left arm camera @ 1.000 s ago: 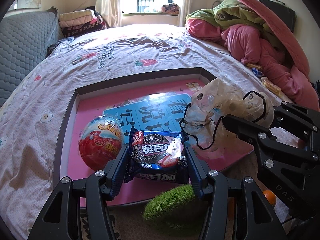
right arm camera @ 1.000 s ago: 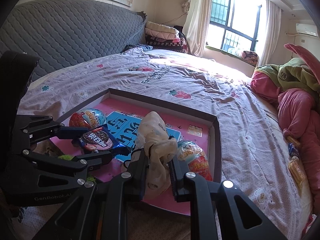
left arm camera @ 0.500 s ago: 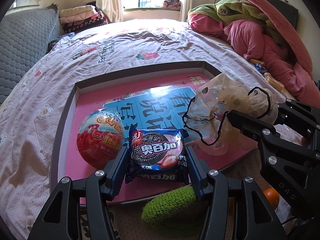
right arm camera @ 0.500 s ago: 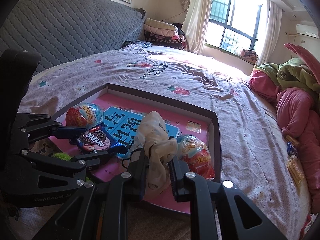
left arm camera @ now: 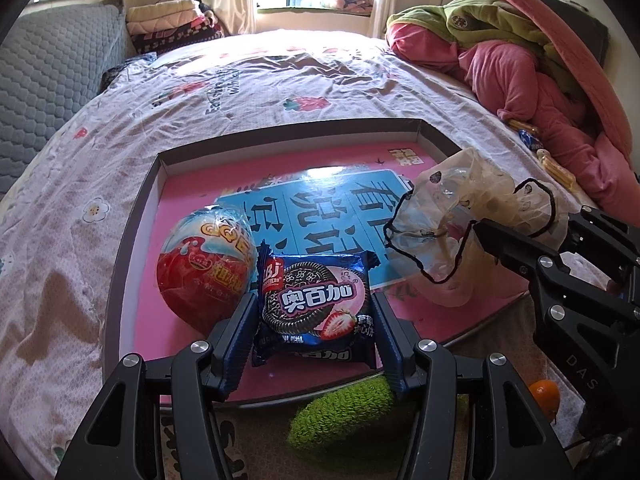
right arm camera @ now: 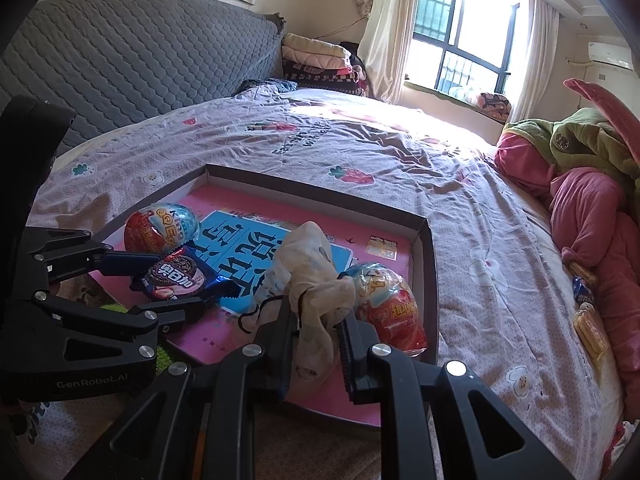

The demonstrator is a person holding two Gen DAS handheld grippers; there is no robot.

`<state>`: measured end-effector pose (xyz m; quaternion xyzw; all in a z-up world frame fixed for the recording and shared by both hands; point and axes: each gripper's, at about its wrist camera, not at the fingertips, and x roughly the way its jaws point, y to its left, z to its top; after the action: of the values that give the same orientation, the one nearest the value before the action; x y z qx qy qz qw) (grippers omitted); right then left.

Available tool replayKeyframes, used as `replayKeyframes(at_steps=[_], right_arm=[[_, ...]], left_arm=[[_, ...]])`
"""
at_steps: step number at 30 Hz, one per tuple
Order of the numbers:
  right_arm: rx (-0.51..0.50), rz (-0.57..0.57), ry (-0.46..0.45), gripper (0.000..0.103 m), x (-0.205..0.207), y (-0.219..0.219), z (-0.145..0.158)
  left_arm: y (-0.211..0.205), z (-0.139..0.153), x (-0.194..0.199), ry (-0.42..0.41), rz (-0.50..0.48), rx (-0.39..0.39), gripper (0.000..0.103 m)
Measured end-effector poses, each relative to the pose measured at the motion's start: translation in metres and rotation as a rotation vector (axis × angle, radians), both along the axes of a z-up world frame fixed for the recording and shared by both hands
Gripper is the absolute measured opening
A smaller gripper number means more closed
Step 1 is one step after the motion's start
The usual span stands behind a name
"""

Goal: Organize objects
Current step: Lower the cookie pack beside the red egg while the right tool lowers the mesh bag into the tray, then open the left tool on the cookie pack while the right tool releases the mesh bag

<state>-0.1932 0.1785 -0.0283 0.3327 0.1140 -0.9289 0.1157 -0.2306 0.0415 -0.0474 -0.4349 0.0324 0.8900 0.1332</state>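
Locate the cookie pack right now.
The cookie pack is clamped in the left gripper over the near edge of the pink tray, with a red egg toy right beside it on its left.

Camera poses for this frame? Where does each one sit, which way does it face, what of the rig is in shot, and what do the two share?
Left wrist: rides the left hand-held gripper, facing along its fingers over the tray toward the window; jaws clamp the cookie packet; right hand-held gripper enters at right.
Right wrist: rides the right hand-held gripper, facing across the tray toward the headboard and window; jaws pinch the plastic bag; left hand-held gripper enters at left.
Shared: tray, cookie packet, plastic bag, a toy egg, the bed.
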Motion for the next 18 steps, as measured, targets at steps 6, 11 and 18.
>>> replayKeyframes(at_steps=[6,11,18], right_arm=[[0.000,-0.005,-0.013,0.021,-0.0014,0.0023,-0.0019],[-0.005,0.000,-0.025,0.027,-0.0021,0.0022,-0.0021],[-0.016,-0.023,-0.033,0.036,-0.0042,0.0069,-0.0018]], left_arm=[[0.0000,-0.0017,-0.0016,-0.002,0.003,-0.001,0.058],[0.0000,-0.0021,-0.0014,-0.003,0.004,0.001,0.058],[-0.0013,-0.0023,-0.0013,-0.006,0.005,0.004,0.058]])
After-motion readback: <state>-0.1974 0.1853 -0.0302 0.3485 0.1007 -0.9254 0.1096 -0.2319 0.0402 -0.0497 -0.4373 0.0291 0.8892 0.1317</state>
